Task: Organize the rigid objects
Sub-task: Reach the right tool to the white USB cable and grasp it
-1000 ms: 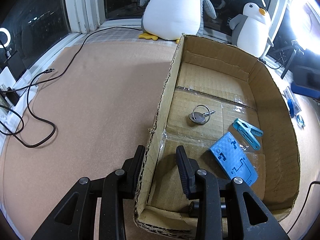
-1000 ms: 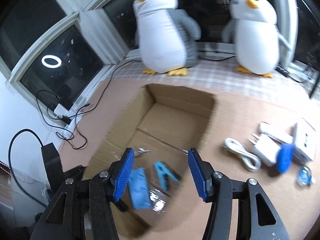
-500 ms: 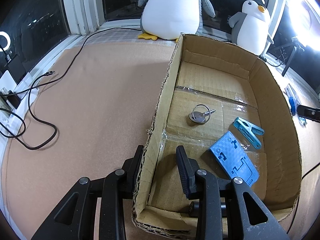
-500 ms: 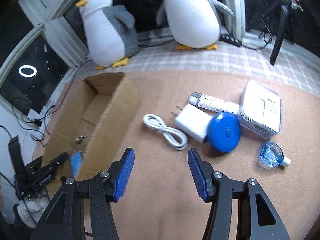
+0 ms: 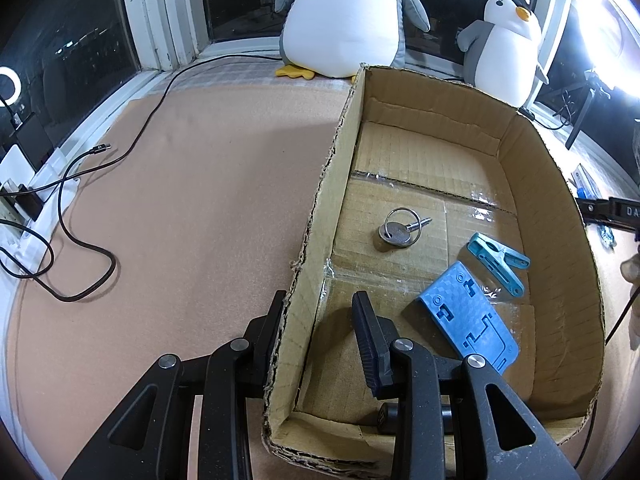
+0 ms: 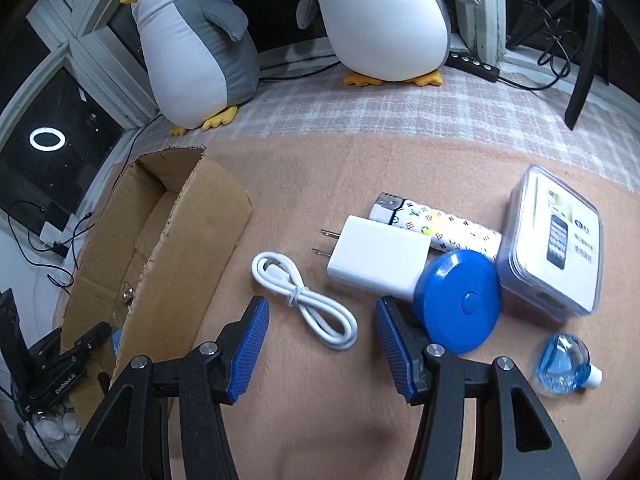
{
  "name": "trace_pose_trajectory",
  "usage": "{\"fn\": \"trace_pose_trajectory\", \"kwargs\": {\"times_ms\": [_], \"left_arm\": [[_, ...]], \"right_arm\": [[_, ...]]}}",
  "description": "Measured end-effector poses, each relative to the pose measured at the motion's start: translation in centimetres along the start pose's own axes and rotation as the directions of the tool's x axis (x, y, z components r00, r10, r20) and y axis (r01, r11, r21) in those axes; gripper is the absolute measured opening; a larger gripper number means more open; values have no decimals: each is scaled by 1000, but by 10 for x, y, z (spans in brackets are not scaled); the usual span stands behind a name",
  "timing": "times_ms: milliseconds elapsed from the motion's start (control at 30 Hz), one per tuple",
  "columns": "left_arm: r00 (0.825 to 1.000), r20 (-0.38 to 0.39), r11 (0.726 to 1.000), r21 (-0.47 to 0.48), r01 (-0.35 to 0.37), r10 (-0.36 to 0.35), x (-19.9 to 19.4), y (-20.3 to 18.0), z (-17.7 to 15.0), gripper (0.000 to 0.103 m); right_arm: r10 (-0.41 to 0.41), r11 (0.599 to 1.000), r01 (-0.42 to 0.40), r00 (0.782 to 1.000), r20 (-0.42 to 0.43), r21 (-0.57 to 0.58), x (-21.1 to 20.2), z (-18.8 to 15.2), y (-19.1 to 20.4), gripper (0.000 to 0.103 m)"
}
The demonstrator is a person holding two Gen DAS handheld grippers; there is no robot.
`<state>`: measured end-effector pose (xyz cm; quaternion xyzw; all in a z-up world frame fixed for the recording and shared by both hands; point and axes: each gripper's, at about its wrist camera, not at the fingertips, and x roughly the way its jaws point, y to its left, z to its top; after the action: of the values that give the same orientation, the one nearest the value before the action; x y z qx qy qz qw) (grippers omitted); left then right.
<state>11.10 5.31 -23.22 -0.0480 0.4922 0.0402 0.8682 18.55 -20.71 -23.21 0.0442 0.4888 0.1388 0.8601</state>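
An open cardboard box (image 5: 556,216) holds a key on a ring (image 5: 400,229), a teal clip (image 5: 498,259) and a flat blue plastic plate (image 5: 468,322). My left gripper (image 5: 320,320) is open and straddles the box's left wall, whose edge rests against the left finger. In the right wrist view the box (image 6: 188,236) is at the left. To its right lie a coiled white cable (image 6: 304,300), a white charger (image 6: 376,260), a blue round disc (image 6: 458,300), a patterned tube (image 6: 436,229), a clear case (image 6: 552,240) and a small blue bottle (image 6: 564,364). My right gripper (image 6: 324,342) hangs open just above the cable.
Two plush penguins (image 6: 192,52) (image 6: 380,12) stand on the window sill behind the mat. Black cables (image 5: 80,200) trail over the mat left of the box. A power strip (image 6: 474,64) and a black stand (image 6: 584,56) sit at the back right.
My right gripper has swung from over the box to the loose items on its right and come down close to the white cable. The left gripper has stayed on the box wall.
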Motion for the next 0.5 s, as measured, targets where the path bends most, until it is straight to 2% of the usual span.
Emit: {"fn": "trace_pose_trajectory", "kwargs": {"times_ms": [233,367,500], "left_arm": [[1000,-1,1000,1,-1,1,0,0,0,34],[1000,-1,1000,2,-1,1,0,0,0,34],[1000,-1,1000,2,-1,1,0,0,1,34]], "right_arm": [[0,998,-1,1000,-22,-65,14,9,12,52],[-32,992,28,999,-35,-127,20,10,25,51],[-75,980,65,996,-47,-187,22,9,37,36]]}}
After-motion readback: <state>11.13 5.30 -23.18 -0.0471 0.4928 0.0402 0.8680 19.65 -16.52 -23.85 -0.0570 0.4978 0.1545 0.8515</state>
